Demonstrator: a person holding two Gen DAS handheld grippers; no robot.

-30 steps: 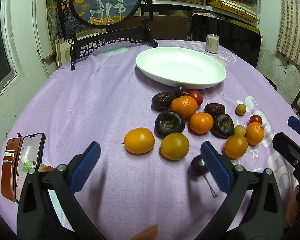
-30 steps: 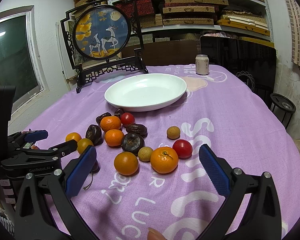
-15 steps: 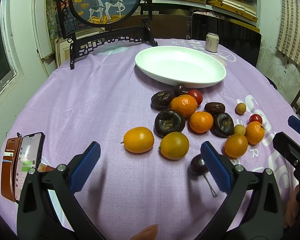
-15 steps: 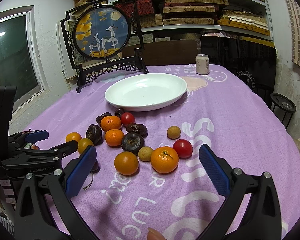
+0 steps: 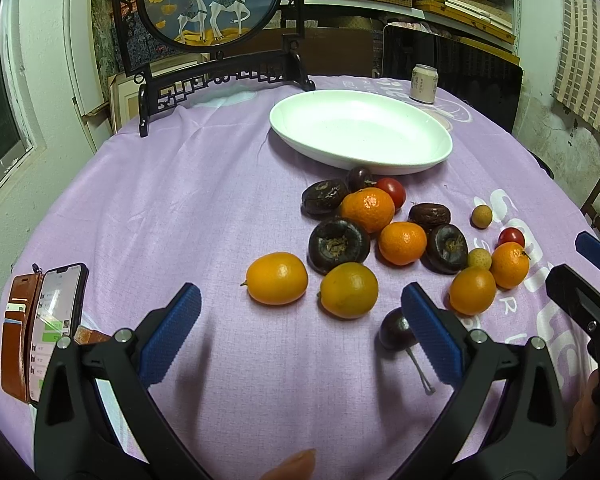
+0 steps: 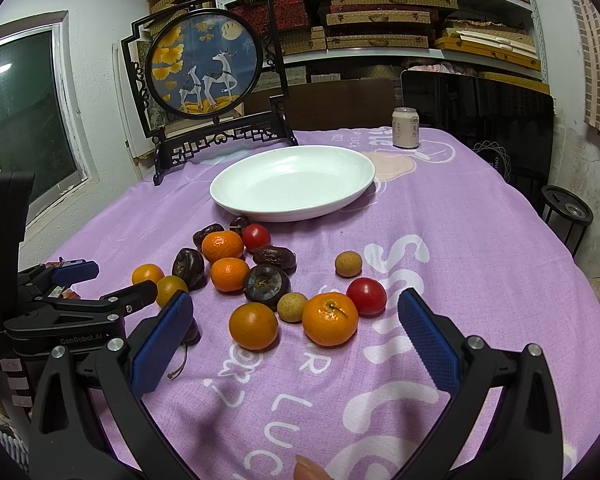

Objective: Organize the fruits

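A smooth white oval plate (image 5: 360,136) sat beyond the scattered fruit; left gripper (image 5: 300,320) and right gripper (image 6: 296,328) hung released over wrinkled purple cloth (image 6: 480,240).

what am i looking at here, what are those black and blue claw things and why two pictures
A person holds a hand-operated gripper in each hand; each carries a camera looking along its two blue-padded fingers. One picture is from the left gripper, the other from the right gripper. Both are open and hold nothing. On the purple tablecloth lie loose fruits: oranges, small red tomatoes, dark wrinkled fruits. Behind them sit an empty white plate, a can and a framed deer picture. A phone lies at the left.
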